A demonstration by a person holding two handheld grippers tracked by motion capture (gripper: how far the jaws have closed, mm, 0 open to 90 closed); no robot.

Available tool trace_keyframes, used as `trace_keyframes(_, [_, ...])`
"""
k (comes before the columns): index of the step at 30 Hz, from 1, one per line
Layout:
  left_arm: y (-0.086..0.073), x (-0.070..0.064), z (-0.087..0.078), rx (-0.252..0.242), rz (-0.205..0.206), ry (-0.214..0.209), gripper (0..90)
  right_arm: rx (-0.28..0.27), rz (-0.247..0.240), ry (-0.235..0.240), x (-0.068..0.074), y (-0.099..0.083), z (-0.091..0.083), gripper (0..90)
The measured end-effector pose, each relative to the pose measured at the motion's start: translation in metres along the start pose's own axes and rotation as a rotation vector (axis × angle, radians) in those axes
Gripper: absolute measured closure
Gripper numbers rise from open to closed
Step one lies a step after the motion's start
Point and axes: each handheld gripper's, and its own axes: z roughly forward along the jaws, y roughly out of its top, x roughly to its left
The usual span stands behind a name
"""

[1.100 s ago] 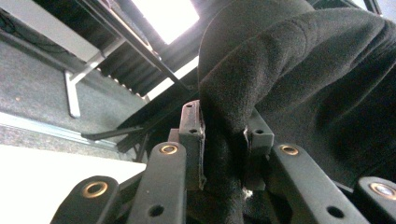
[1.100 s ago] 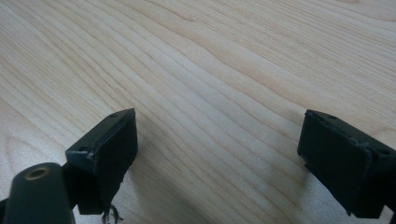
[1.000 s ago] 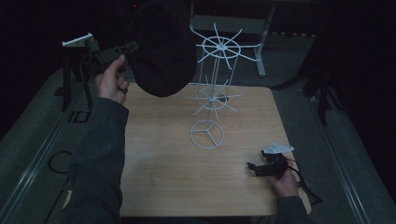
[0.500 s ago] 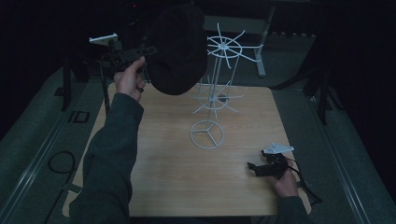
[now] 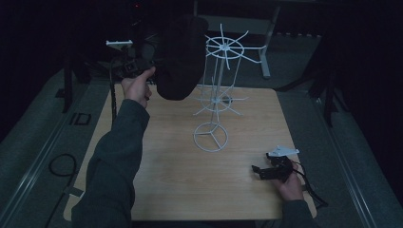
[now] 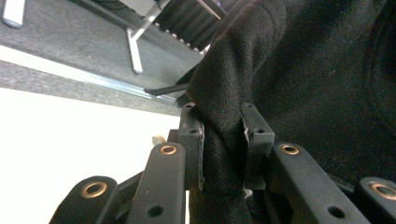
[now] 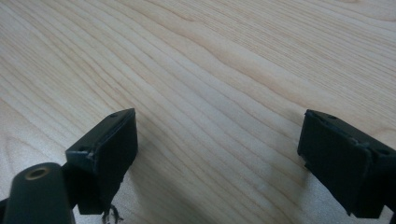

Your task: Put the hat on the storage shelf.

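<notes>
Support: wooden table (image 5: 166, 156), light grain, square top.
On it, centre: white wire stand (image 5: 211, 137), upright, ring base flat on the wood.
On it, near right corner: right gripper (image 5: 259, 172), resting low on the top, jaws spread wide over bare wood.

Black fabric hat (image 5: 180, 57), plain and matte, hangs just beside the white wire rack (image 5: 216, 95). Under the rack, the table (image 5: 166, 161) shows pale wood with fine wavy grain. Dark green sleeve (image 5: 114, 161) left of the rack; both grippers' jaws are black, with brass-coloured rivets.
</notes>
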Motion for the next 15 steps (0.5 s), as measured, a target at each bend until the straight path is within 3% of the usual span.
trace_keyframes(15, [-0.0015, 0.0006, 0.0052, 0.03, 0.013, 0.01, 59.5, 0.001, 0.0, 0.001, 0.0, 0.0, 0.0, 11.9])
